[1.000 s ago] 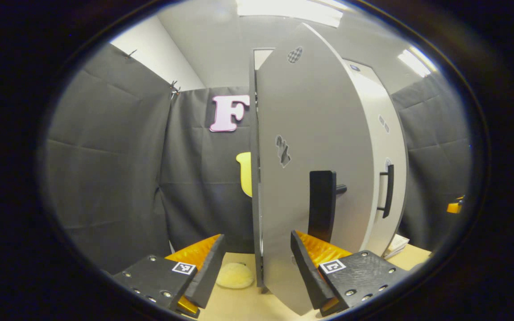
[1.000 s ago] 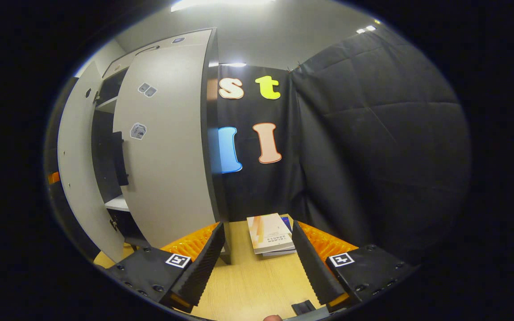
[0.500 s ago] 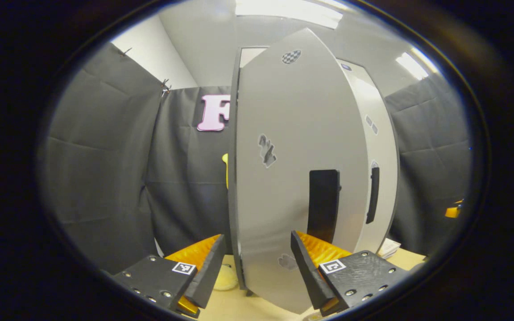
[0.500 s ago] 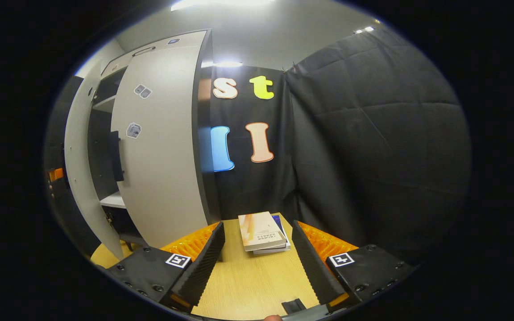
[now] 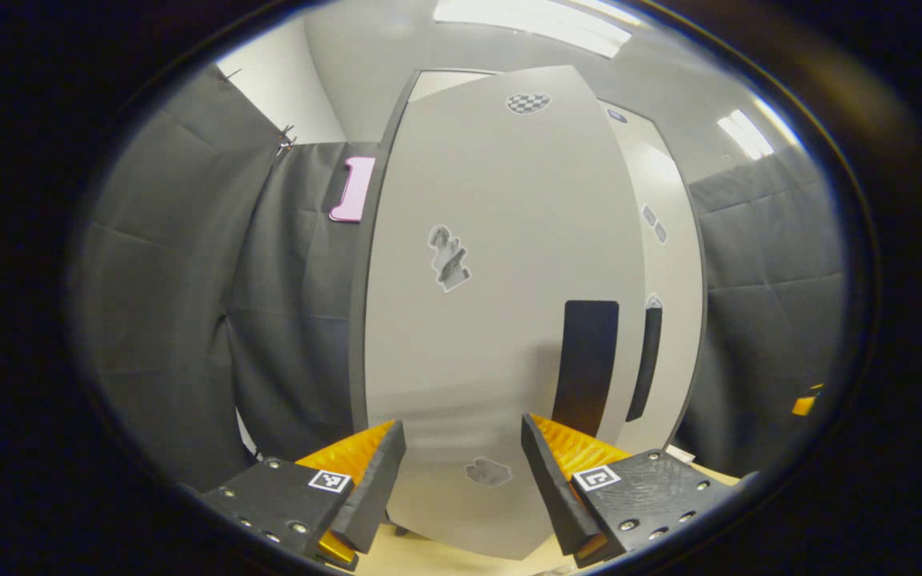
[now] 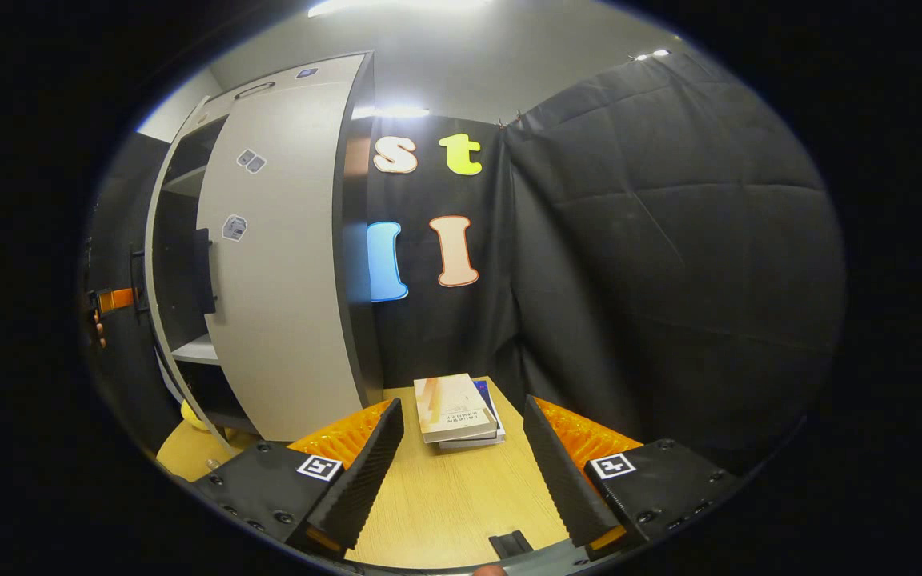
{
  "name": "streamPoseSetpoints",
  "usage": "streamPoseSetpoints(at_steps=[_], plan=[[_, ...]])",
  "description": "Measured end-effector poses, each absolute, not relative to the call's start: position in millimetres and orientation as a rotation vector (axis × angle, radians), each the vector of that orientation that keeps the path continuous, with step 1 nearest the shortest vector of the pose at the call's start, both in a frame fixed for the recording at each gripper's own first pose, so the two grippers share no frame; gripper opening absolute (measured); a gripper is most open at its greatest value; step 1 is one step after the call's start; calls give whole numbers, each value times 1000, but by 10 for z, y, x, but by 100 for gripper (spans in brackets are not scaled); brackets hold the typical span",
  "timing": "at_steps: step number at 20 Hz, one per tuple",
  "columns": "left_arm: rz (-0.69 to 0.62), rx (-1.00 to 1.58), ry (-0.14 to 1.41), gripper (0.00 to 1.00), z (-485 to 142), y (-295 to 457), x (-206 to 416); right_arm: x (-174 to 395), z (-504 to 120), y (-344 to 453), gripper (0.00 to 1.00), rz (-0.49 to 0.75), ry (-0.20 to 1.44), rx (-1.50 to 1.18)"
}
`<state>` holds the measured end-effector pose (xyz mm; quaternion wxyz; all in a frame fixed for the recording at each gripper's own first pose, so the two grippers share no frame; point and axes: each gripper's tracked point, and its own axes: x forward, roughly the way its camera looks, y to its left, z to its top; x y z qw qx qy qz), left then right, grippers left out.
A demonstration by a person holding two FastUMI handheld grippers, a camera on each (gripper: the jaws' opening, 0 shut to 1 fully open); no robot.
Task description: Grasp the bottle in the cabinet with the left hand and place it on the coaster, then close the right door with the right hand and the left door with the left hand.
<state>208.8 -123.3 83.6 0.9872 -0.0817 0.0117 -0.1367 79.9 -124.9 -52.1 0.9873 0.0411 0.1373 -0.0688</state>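
Cabinet doors, left one nearly shut, right one closed.

Left gripper view: left gripper (image 5: 461, 472) gapes empty against the grey left door (image 5: 501, 320); black handle (image 5: 585, 364) visible, bottle hidden.
Right gripper view: right gripper (image 6: 461, 472) open, empty, over the table (image 6: 445, 504); right door (image 6: 281, 288) closed, books (image 6: 457, 410) at the table's far edge.

Your left door (image 5: 501, 320) is pale grey with a black handle (image 5: 585, 364) and a black-and-white chequered sticker (image 5: 528, 102) at its top edge. The table (image 6: 445, 496) is light wood-grain; the top book (image 6: 453, 408) has a cream cover.
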Motion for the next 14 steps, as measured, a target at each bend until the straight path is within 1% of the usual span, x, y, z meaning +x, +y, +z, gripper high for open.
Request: streamPoseSetpoints(at_steps=[4, 7, 8, 9, 10, 14], plan=[[-266, -166, 21, 85, 814, -1222, 2078, 786, -524, -1235, 97, -122, 279, 74], [-226, -153, 19, 85, 802, -1138, 2044, 820, -440, -1189, 96, -94, 255, 79], [-215, -145, 16, 85, 801, -1082, 1983, 832, -399, -1169, 96, -81, 241, 77], [-201, -135, 16, 84, 796, -1026, 1933, 837, -361, -1150, 92, -66, 227, 73], [-184, -123, 16, 84, 794, -953, 1832, 845, -344, -1135, 96, -50, 216, 69], [-118, -83, 20, 86, 729, -696, 1421, 919, -278, -993, 96, 31, 169, 73]])
